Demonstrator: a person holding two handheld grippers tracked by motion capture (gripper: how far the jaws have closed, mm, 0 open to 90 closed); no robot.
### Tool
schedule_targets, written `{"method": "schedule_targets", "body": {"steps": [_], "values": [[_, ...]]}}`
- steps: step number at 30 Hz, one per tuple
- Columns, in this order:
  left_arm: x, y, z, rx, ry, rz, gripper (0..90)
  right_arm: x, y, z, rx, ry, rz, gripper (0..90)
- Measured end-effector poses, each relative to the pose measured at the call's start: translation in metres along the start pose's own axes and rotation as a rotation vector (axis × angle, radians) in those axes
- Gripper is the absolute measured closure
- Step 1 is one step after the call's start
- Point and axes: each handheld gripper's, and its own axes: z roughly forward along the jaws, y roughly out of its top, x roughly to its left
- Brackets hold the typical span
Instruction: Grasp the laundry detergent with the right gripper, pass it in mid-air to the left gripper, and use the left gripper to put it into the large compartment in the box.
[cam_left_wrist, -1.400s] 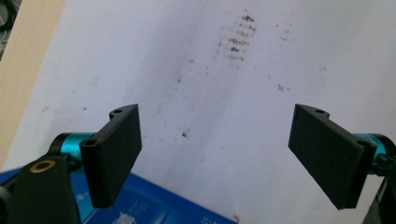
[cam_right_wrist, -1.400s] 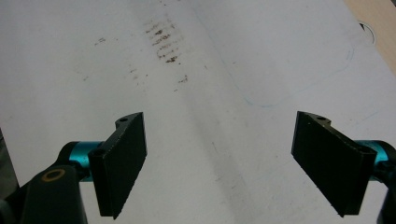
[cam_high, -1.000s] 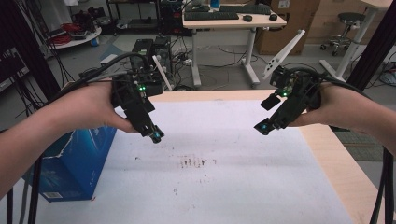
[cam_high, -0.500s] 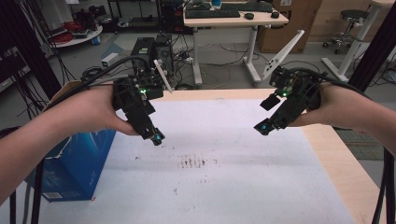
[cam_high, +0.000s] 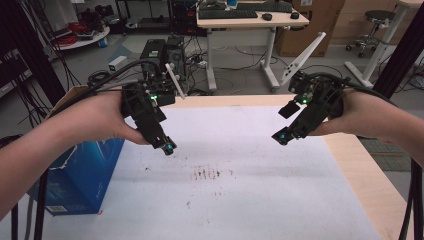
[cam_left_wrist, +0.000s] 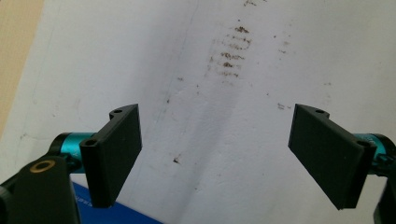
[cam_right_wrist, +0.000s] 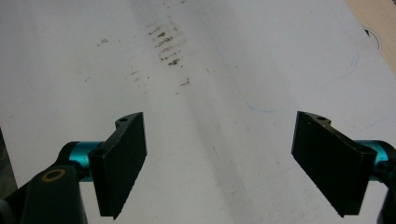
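While both my hands hover over the white sheet: nothing is held in either claw.
Left claw: gripped in my left hand, tilted down and inward above the left half of the bench; its jaws stand wide apart with only bare sheet between them, as the left gripper view shows.
Right claw: gripped in my right hand, angled down and inward above the right half of the bench; its jaws are likewise spread wide with nothing between them, seen plainly in the right gripper view.
Brown smudge marks: a patch of short streaks on the sheet, lying between the two claws and a little nearer to me; neither claw touches it. It appears ahead of the jaws in the left gripper view and in the right gripper view.
Bench: pale wood, covered by the white sheet, its bare edge showing along the right side.
Blue box: standing just beside the left edge of the bench, under my left forearm.
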Motion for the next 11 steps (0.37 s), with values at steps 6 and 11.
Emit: {"method": "schedule_targets", "body": {"steps": [6,11], "values": [[-0.0004,0.0003,-0.0003,-0.006,0.004,-0.003,17.5,0.0017,0.0004,-0.0016,-0.005,-0.004,0.000,17.4],[-0.0008,-0.0002,-0.0022,-0.009,0.009,-0.005,17.5,0.0030,0.0000,-0.0029,-0.002,-0.008,-0.001,17.4]]}}
